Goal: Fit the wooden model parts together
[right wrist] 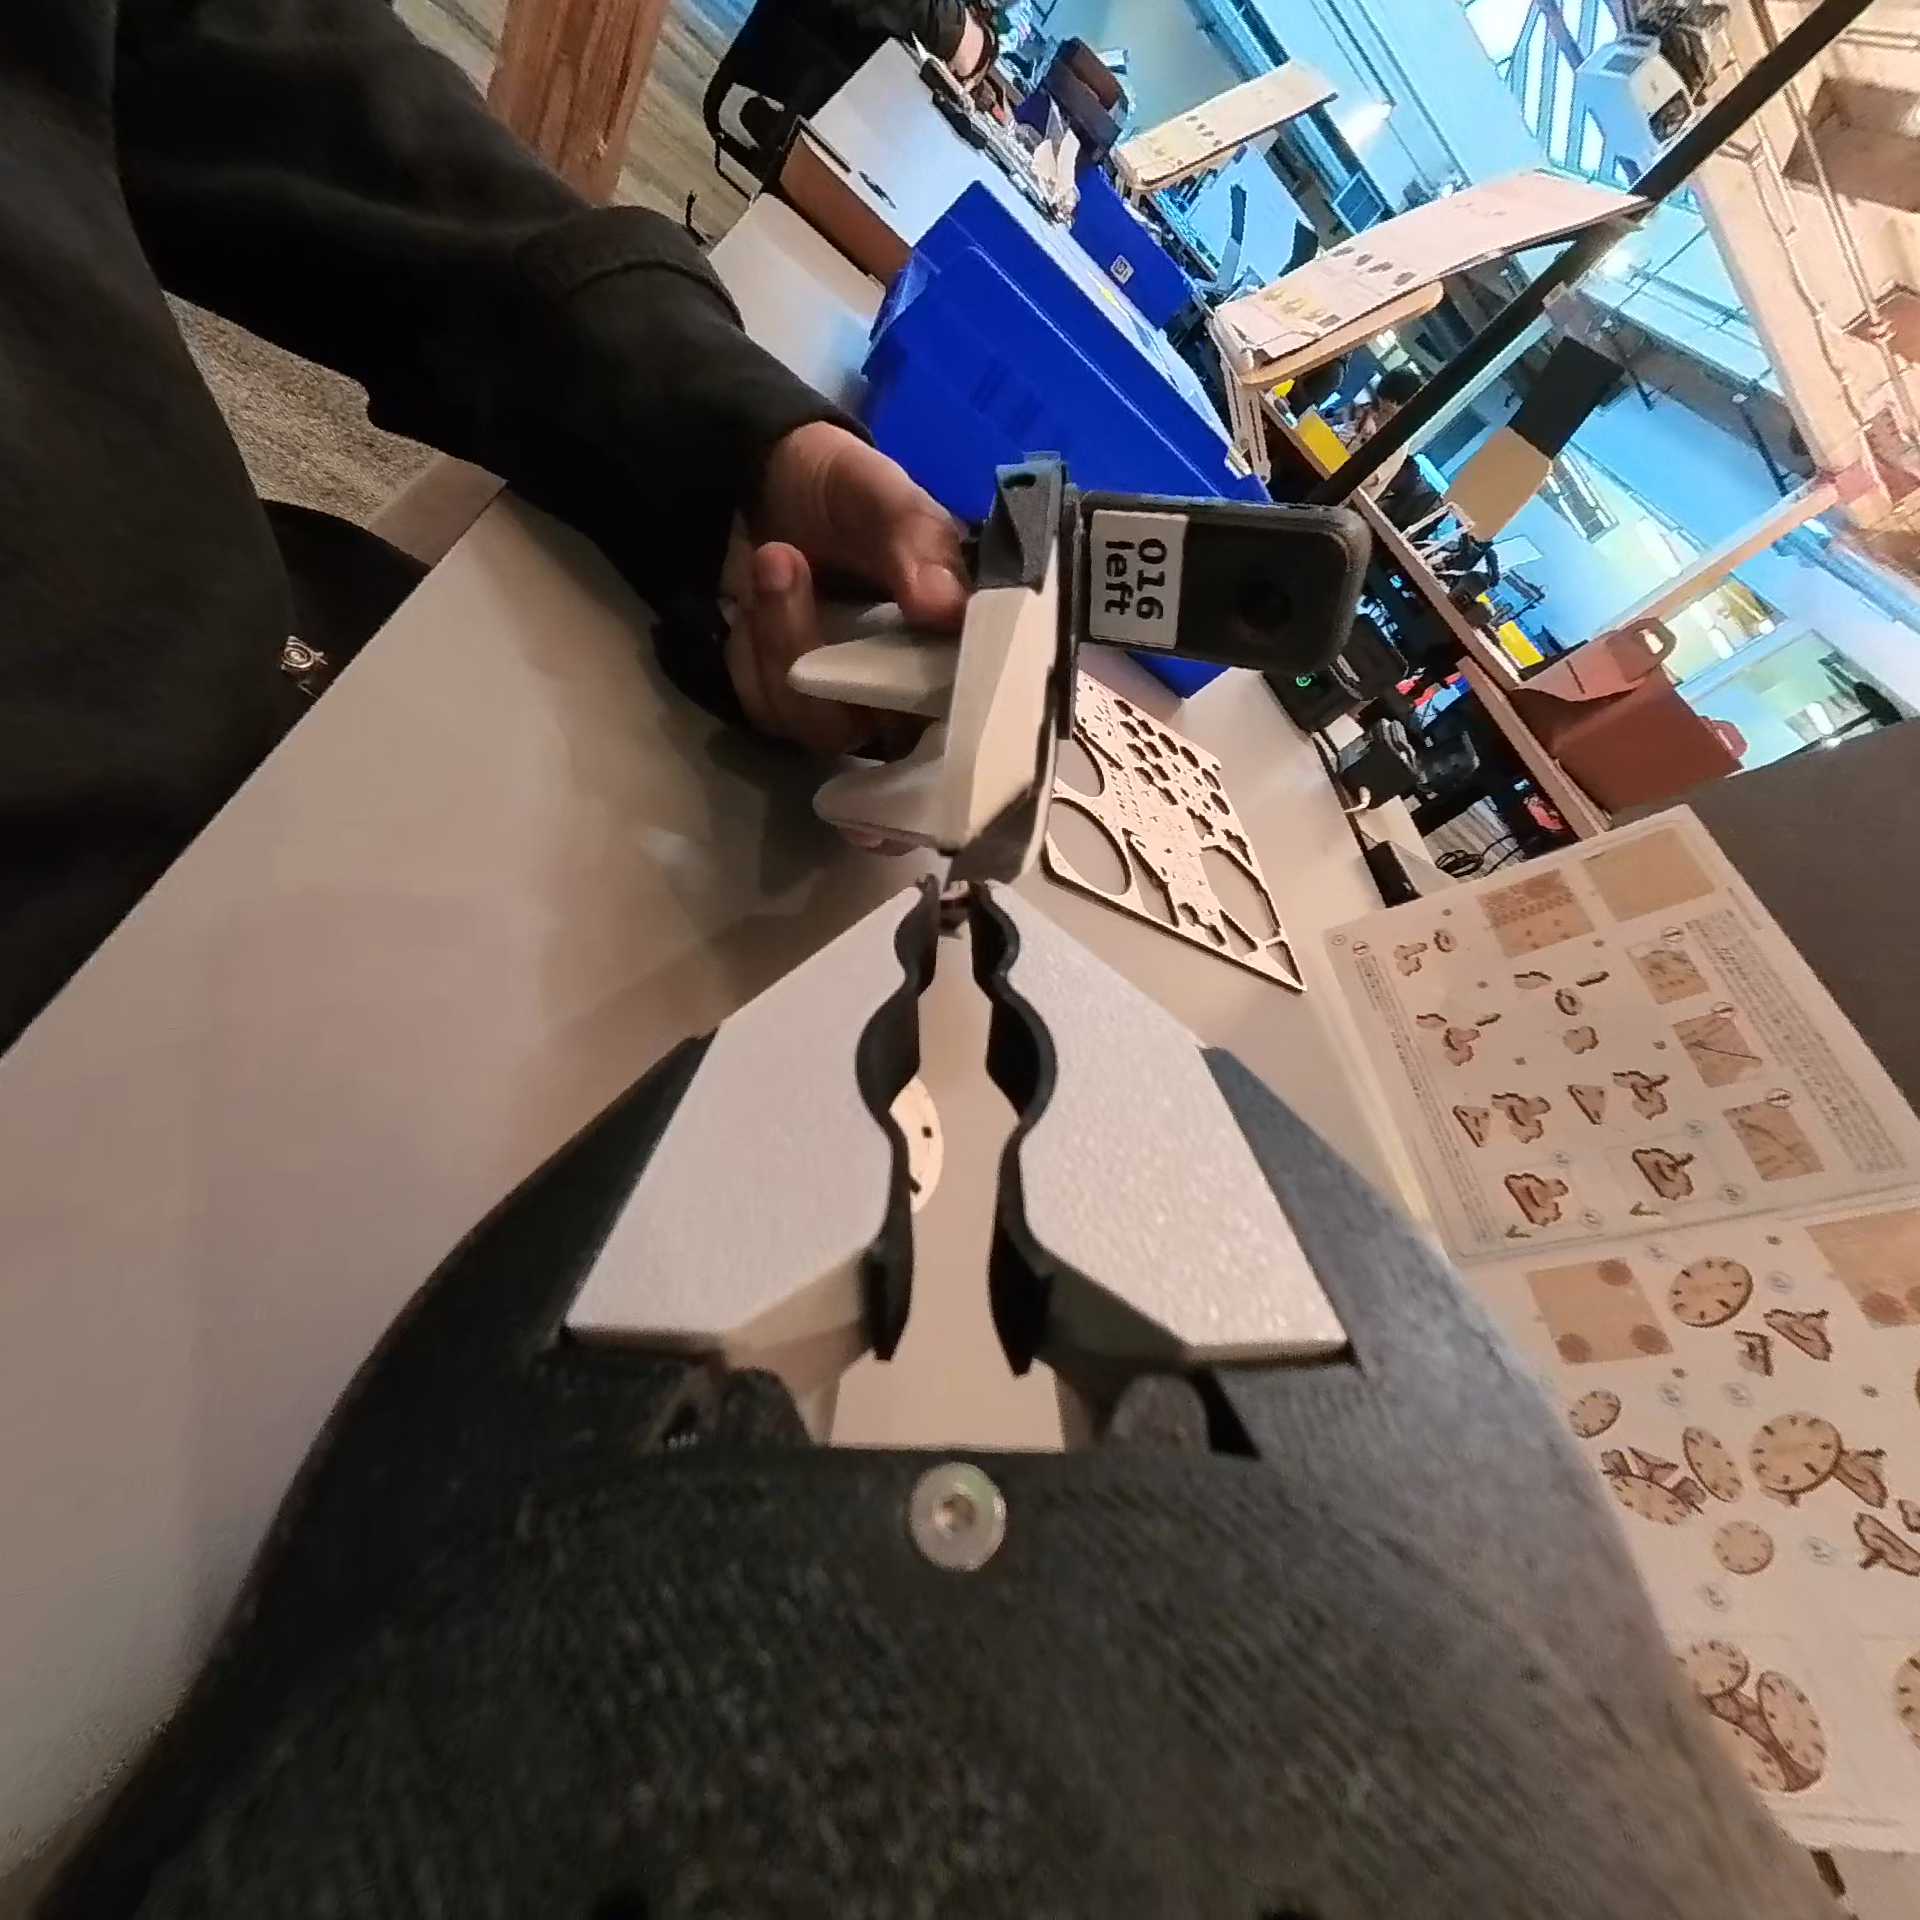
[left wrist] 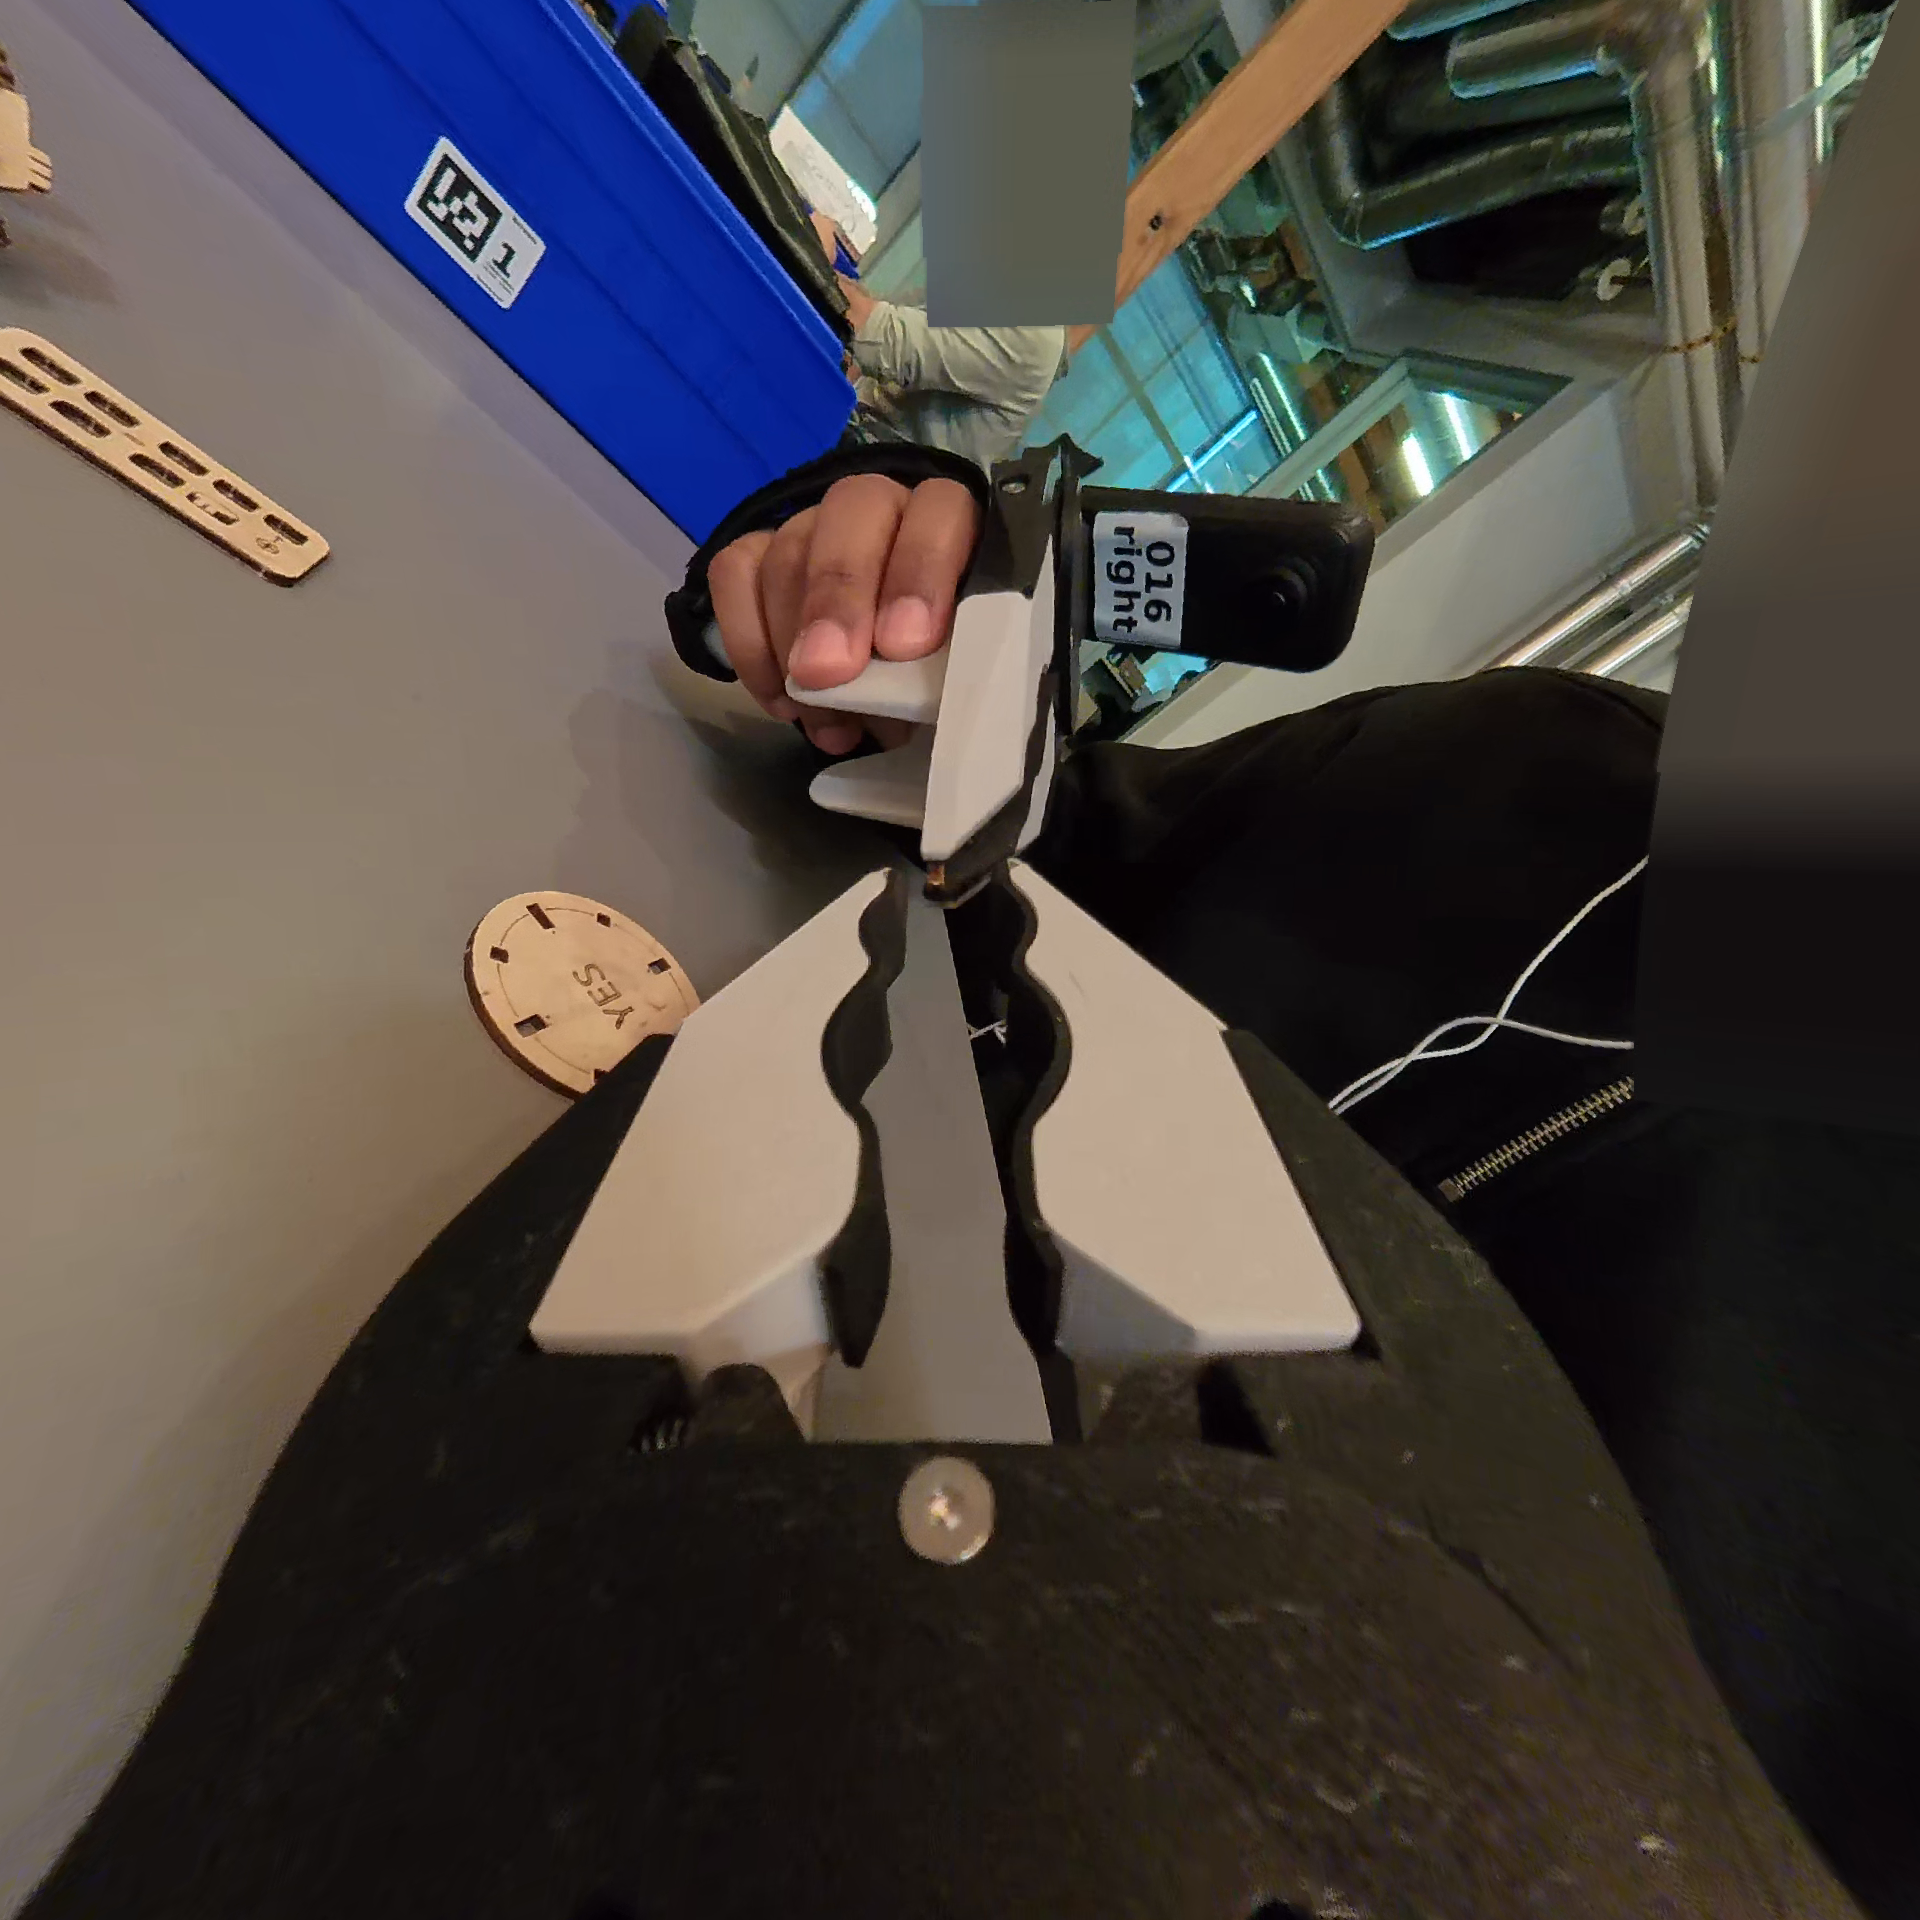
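The left gripper has its jaws a narrow way apart, pressing on nothing, its tips meeting those of the right gripper above the grey table. The right jaws are clamped on a tiny brown wooden piece — too small to identify — held between both grippers' tips. A round wooden disc with small slots lies on the table just beside the left gripper.

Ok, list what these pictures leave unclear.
Left wrist view: tiny brown bit at the right claw tip, too small to identify.
Left wrist view: wooden disc, partly hidden by the left claw.
Right wrist view: instruction sheet, cut off by the right edge.
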`<act>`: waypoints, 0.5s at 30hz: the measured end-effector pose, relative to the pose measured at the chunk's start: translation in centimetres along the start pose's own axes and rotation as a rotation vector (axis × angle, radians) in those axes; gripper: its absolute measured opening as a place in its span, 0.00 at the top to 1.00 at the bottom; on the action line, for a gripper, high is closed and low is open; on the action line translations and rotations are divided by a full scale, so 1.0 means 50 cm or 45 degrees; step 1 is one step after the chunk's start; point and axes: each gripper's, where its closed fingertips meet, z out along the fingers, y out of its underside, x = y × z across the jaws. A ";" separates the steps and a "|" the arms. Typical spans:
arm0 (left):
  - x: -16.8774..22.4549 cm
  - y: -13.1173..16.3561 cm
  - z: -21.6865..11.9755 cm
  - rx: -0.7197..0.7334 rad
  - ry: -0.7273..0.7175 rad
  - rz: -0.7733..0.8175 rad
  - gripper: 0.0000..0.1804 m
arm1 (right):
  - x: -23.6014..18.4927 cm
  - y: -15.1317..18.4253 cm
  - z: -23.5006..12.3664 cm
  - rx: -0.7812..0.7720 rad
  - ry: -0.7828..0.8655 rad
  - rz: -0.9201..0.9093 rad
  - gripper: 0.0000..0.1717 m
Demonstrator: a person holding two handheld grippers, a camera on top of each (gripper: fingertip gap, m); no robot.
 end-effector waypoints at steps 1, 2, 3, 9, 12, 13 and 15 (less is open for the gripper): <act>0.000 0.000 0.000 0.000 0.002 -0.003 0.93 | 0.000 0.000 0.000 0.000 0.000 -0.001 0.98; 0.000 0.000 0.000 0.000 0.003 -0.005 0.93 | 0.000 -0.001 0.000 0.001 0.002 -0.001 0.98; 0.000 0.000 0.000 0.001 0.003 -0.007 0.93 | 0.001 -0.001 0.000 0.002 0.005 0.000 0.98; -0.003 -0.002 -0.001 0.007 0.000 -0.023 1.00 | 0.002 -0.001 -0.002 0.010 0.005 0.005 0.98; -0.001 0.000 -0.001 -0.006 0.005 -0.018 1.00 | -0.002 -0.003 -0.002 0.028 0.002 0.001 0.98; -0.001 0.002 0.000 -0.012 0.004 -0.019 1.00 | -0.004 -0.003 -0.002 0.036 -0.002 0.009 0.98; -0.001 0.005 0.001 -0.026 0.007 -0.022 1.00 | -0.008 -0.002 -0.003 0.044 -0.023 0.036 0.97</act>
